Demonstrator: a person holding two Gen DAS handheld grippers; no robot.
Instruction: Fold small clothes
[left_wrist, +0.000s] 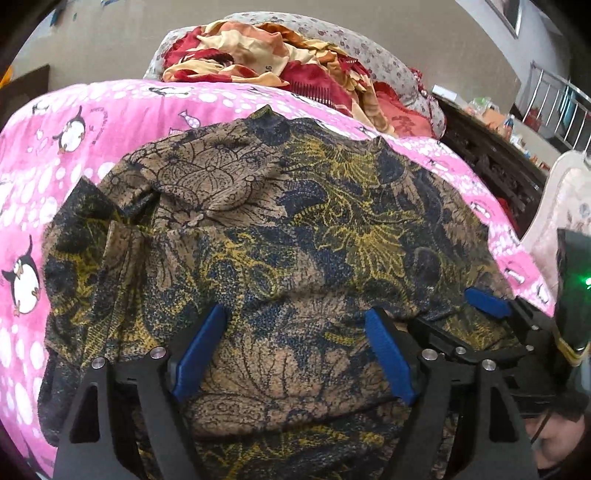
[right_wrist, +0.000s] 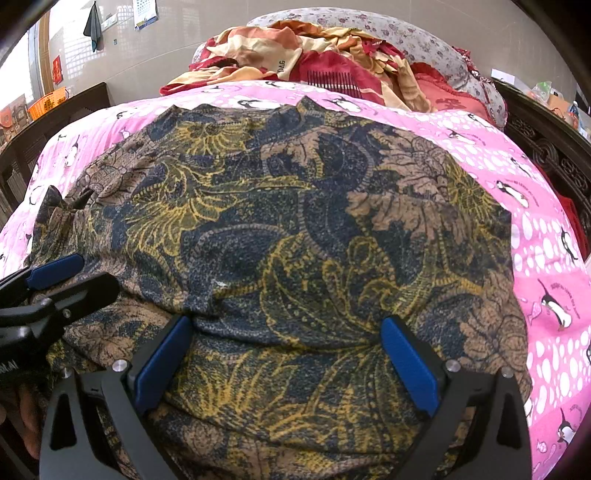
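While a pink bedsheet (right_wrist: 546, 236) printed with penguins and white spots is covering the bed, a dark floral garment (right_wrist: 295, 229) in navy, tan and yellow is lying spread across its middle, rumpled along the near edge and reaching right under both grippers; the left gripper (left_wrist: 295, 328) is hanging over the garment's near part with its blue pads standing wide apart, cloth lying beneath and between them but nothing pinched; the right gripper (right_wrist: 286, 343) is likewise standing wide, its pads well apart above the patterned cloth, gripping nothing; each gripper is showing at the edge of the other's view, so the two are sitting close side by side. Behind the garment, at the far end of the bed, a heap of red and cream bedding (left_wrist: 266, 55) is resting against a grey flowered pillow (right_wrist: 406, 33); a plain beige wall (left_wrist: 110, 44) is rising behind that; a dark carved wooden frame (right_wrist: 546, 147) is running along the right of the bed; an orange basket (right_wrist: 46, 103) is sitting on dark furniture to the left, and a calendar (right_wrist: 146, 14) is hanging on the wall above.
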